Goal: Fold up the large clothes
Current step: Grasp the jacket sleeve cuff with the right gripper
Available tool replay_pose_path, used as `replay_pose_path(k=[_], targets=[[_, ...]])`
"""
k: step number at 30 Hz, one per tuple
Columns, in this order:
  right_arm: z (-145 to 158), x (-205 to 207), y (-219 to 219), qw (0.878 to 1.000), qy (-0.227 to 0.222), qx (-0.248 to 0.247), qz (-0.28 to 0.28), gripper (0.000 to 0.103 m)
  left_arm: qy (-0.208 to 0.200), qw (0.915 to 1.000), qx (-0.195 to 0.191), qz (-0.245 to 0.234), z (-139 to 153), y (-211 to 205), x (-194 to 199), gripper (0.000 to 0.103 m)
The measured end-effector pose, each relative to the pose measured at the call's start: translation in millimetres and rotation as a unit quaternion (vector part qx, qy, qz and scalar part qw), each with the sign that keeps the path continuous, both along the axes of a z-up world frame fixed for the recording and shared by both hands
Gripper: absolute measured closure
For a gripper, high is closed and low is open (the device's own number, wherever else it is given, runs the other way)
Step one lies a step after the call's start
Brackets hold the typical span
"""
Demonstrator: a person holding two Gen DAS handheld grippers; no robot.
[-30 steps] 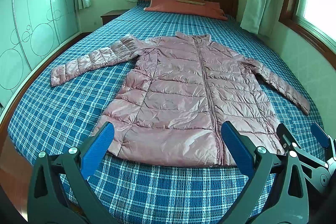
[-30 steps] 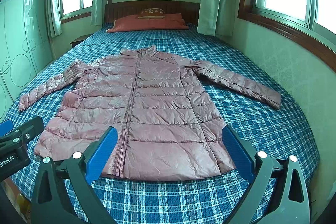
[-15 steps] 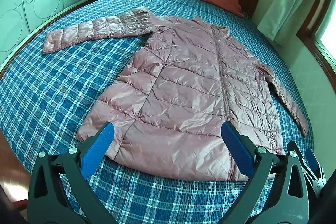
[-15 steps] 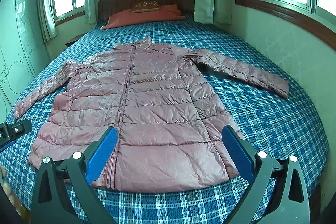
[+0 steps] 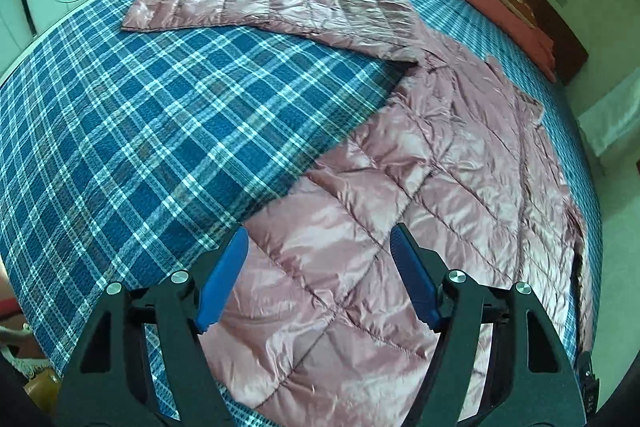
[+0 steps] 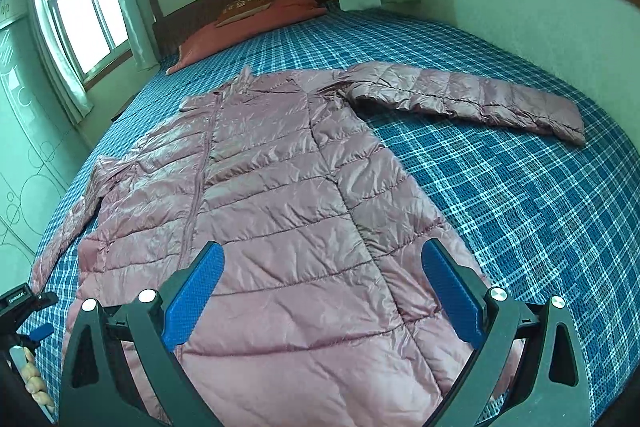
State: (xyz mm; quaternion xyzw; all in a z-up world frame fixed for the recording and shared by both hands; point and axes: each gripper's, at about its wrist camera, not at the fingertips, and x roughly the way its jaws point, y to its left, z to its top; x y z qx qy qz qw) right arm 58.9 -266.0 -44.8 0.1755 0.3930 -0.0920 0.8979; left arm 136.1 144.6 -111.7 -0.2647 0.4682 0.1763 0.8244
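One bed (image 6: 520,187) under a blue plaid cover fills both views, and on it the pink quilted jacket (image 6: 280,207) lies flat and face up, zip closed, collar toward the orange pillow (image 6: 248,23) by the headboard, hem nearest the cameras; no fold shows yet, so the task seems to be at its very start, with the first grasp not yet taken. Each sleeve is spread out to its own side: the left sleeve (image 5: 272,7) stretches across the plaid well away from the body, and the right sleeve (image 6: 472,99) does the same on the other side; a likely first fold brings a sleeve or a side panel in over the chest, which calls for a pinch on an edge, not on the slippery padded middle. The left gripper (image 5: 320,283) hangs low above the hem's left corner, tilted down at the cloth, jaws parted and holding nothing; whether its tips touch the fabric I cannot tell. The right gripper (image 6: 320,291) hovers over the hem near the right side seam, jaws spread wide and empty.
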Motion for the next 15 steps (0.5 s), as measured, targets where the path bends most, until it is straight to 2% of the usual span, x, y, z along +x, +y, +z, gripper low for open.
replay_pose_path(k=[5, 7, 8, 9, 12, 13, 15], targets=[[-6, 13, -34, 0.999, -0.013, 0.005, -0.033, 0.008, 0.006, 0.9977, -0.005, 0.068, -12, 16, 12, 0.029], [-9, 20, -53, 0.999, -0.011, 0.009, -0.049, 0.021, 0.012, 0.9971, 0.001, 0.076, -16, 16, 17, 0.029], [-13, 23, -66, 0.998, -0.008, 0.015, -0.063, 0.042, 0.014, 0.9970, 0.007, 0.077, -17, 14, 18, 0.029], [-16, 24, -79, 0.997, -0.005, 0.026, -0.076, 0.049, 0.016, 0.9968, 0.014, 0.077, -18, 14, 20, 0.029], [-25, 23, -124, 0.991, -0.020, 0.071, -0.110, 0.049, 0.022, 0.9960, 0.030, 0.081, -21, 13, 23, 0.025], [-28, 22, -138, 0.988, -0.026, 0.082, -0.126, 0.049, 0.024, 0.9953, 0.034, 0.087, -22, 15, 23, 0.020], [-36, 18, -172, 0.979, -0.045, 0.112, -0.165, 0.039, 0.026, 0.9933, 0.040, 0.105, -24, 20, 22, 0.019]])
